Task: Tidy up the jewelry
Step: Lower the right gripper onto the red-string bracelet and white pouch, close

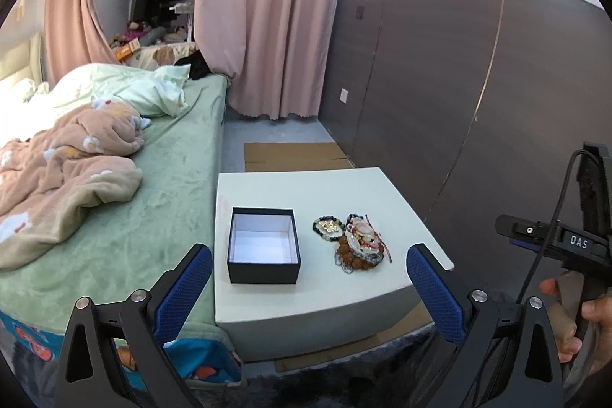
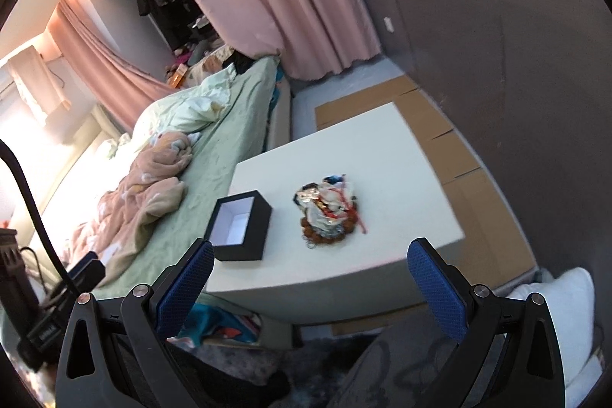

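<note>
Rumpled bed (image 1: 114,217), pink curtain (image 1: 267,18), cardboard (image 1: 294,155) on floor

The jewelry (image 1: 351,243) lies in a tangled heap, so its pieces cannot be counted; in the right wrist view it is blurred. The hand (image 1: 581,316) is cut off by the frame edge. The box (image 2: 241,225) has its near inner walls hidden.
</note>
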Action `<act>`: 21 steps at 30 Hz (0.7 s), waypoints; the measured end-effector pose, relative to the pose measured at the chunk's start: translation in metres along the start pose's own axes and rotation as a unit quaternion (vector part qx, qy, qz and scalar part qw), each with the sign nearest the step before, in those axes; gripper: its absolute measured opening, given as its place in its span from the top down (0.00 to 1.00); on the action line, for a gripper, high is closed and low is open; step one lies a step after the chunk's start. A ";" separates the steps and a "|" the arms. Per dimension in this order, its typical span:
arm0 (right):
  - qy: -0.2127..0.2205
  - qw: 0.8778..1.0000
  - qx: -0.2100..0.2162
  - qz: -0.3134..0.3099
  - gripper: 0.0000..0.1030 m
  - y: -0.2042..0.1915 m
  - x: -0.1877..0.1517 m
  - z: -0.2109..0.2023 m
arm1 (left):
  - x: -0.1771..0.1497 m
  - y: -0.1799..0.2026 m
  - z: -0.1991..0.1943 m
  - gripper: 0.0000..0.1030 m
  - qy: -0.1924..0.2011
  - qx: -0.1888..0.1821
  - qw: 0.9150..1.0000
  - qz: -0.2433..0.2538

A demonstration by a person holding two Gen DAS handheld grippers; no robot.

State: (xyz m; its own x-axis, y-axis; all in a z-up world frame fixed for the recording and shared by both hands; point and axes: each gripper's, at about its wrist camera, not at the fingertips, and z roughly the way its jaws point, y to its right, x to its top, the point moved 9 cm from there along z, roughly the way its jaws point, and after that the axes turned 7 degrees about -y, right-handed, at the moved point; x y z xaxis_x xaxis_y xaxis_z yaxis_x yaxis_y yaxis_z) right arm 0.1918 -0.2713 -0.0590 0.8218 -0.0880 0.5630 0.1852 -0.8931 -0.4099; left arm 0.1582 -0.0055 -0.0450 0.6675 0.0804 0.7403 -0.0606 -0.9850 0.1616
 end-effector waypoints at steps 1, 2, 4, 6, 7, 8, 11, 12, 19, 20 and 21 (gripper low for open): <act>-0.005 1.000 0.002 0.001 0.01 -0.001 0.003 0.005 | 0.002 -0.001 0.005 0.04 -0.004 -0.005 1.000 -0.002; -0.009 1.000 0.005 0.003 0.01 -0.002 0.007 0.012 | 0.004 -0.001 0.012 0.06 -0.010 -0.011 1.000 -0.003; -0.016 1.000 0.016 0.012 0.01 -0.001 0.014 0.024 | 0.009 -0.002 0.025 0.11 -0.022 -0.015 1.000 0.002; -0.023 1.000 0.013 0.013 0.02 0.001 0.022 0.038 | 0.013 -0.003 0.037 0.14 -0.029 -0.020 0.999 0.003; -0.026 0.999 0.012 0.015 0.03 0.003 0.025 0.044 | 0.015 -0.003 0.041 0.15 -0.031 -0.024 0.999 0.001; -0.031 0.999 0.014 0.020 0.06 0.005 0.028 0.050 | 0.016 -0.002 0.048 0.18 -0.037 -0.030 0.999 -0.001; -0.050 0.998 0.026 0.035 0.16 0.010 0.036 0.069 | 0.019 0.002 0.067 0.25 -0.055 -0.042 0.998 0.000; -0.056 0.997 0.025 0.038 0.18 0.013 0.038 0.076 | 0.020 0.004 0.072 0.26 -0.059 -0.044 0.997 0.000; -0.082 0.995 0.009 0.052 0.26 0.031 0.048 0.113 | 0.023 0.017 0.117 0.35 -0.093 -0.065 0.993 -0.002; -0.087 0.995 0.008 0.055 0.29 0.033 0.048 0.119 | 0.023 0.019 0.124 0.36 -0.099 -0.067 0.993 -0.001; -0.091 0.994 0.008 0.057 0.32 0.034 0.048 0.123 | 0.023 0.020 0.128 0.37 -0.104 -0.067 0.992 0.000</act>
State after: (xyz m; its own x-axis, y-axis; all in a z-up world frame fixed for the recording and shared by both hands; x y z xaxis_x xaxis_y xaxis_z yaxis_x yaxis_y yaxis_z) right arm 0.3040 -0.2517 -0.1346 0.9220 -0.1059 0.3725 0.0921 -0.8742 -0.4767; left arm 0.2678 -0.0426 -0.1081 0.8052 0.0341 0.5921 -0.1493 -0.9545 0.2580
